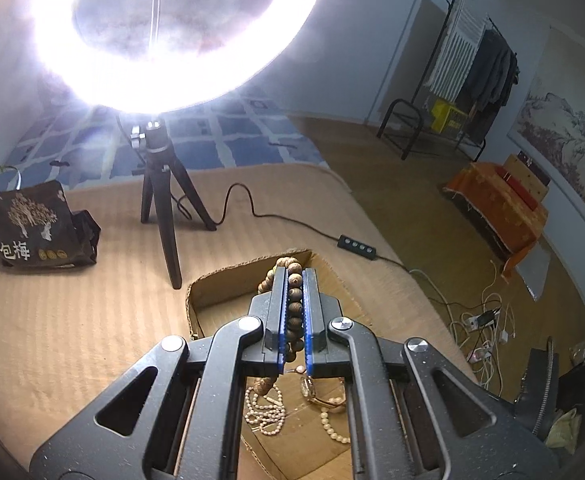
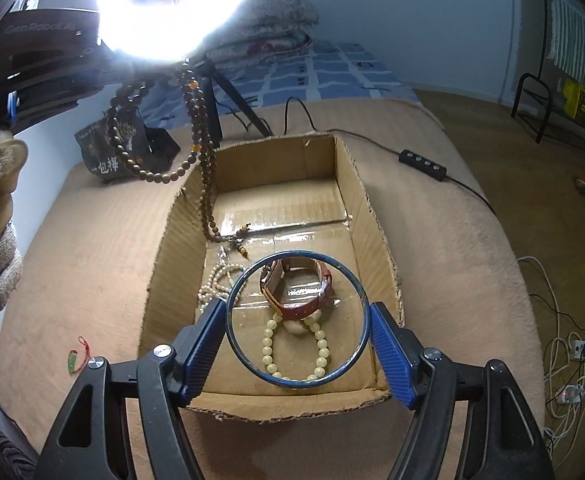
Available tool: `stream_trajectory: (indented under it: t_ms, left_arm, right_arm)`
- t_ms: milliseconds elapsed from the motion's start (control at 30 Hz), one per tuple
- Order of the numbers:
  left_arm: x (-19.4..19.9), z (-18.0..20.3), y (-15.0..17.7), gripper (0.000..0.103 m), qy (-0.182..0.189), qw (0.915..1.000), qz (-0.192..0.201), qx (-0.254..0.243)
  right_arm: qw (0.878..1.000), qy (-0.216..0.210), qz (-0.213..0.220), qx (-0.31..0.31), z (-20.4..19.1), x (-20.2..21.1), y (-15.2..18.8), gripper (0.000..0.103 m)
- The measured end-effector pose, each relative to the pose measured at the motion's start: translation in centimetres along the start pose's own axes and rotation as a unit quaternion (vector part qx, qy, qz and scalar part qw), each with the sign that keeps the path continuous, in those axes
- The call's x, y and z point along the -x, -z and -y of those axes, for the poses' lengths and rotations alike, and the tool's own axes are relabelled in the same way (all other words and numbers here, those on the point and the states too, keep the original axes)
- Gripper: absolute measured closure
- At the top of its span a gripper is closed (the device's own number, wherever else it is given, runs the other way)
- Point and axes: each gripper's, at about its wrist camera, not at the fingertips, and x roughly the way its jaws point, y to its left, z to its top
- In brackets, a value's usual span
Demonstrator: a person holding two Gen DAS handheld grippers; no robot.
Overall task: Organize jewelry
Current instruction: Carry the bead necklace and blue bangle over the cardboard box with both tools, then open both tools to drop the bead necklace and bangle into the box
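Left gripper [image 1: 295, 276]: pressed together on the wooden bead strand [image 1: 295, 304], blue pads clamping a run of beads between them.
Wooden bead strand: long loops hanging from the left gripper down over the cardboard box [image 2: 372, 216]; in the right wrist view, lower end with amber beads and a tassel reaching the box floor near the left wall.
Right gripper [image 2: 298, 326]: fingers spread wide, pinching the blue bangle [image 2: 356, 280] across its width, one pad on each side of the ring.
Blue bangle: thin, round, held just above the near half of the box, facing the camera so the box floor shows through it.
Cream bead bracelet [image 2: 320, 344]: flat on the box floor, seen through the bangle.
Red strap watch [image 2: 304, 304]: curled on the box floor just behind the cream bracelet, touching it.
Pearl necklace [image 2: 216, 284]: bunched on the box floor by the left wall.
Cardboard box: open-topped, torn rim, on the tan blanket [image 2: 92, 240].
Green charm on red cord [image 2: 77, 358]: on the blanket, left of the box, apart from it.
Ring light [image 1: 172, 40]: lit, on a black tripod [image 1: 164, 200] behind the box, cable with switch [image 1: 356, 246] trailing right.
Dark snack bag [image 1: 32, 228]: on the blanket, left of the tripod.
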Motion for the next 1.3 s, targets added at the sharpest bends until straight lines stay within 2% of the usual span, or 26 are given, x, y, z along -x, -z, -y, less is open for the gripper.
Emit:
stream_trajectory:
  t_ms: [467,500,533,567,600,633,967,1300]
  left_arm:
    - [-3.5,0.2,1.5,0.099,0.004,0.9988,-0.046,-0.013]
    - [-3.5,0.3,1.5,0.096,0.004,0.9988,-0.047,-0.015]
    - [-3.5,0.4,1.6,0.086,0.002,0.9987,-0.048,-0.018]
    - [-3.5,0.5,1.6,0.078,-0.001,0.9986,-0.049,-0.019]
    - [-3.4,0.5,1.7,0.062,-0.004,0.9986,-0.049,-0.019]
    - [-3.3,0.5,1.8,0.058,-0.004,0.9987,-0.047,-0.018]
    - [-1.8,-0.8,2.3,0.058,-0.014,0.9988,-0.047,-0.008]
    - [1.7,-2.9,2.7,0.058,-0.031,0.9989,-0.035,-0.001]
  right_arm:
    - [1.0,0.007,-0.02,0.012,-0.4,-1.8,0.5,0.029]
    - [1.0,0.01,-0.02,0.013,-0.4,-1.9,0.5,0.028]
    - [1.0,0.013,-0.021,0.015,-0.5,-1.9,0.5,0.027]
    - [1.0,0.015,-0.021,0.016,-0.5,-1.9,0.5,0.021]
    - [0.999,0.019,-0.019,0.017,-0.6,-1.8,0.5,0.015]
    - [0.999,0.021,-0.017,0.018,-0.7,-1.7,0.4,0.013]
    - [0.999,0.029,-0.006,0.025,-1.2,-0.5,0.0,0.013]
    - [0.999,0.037,0.014,0.037,-2.8,2.0,-0.3,0.01]
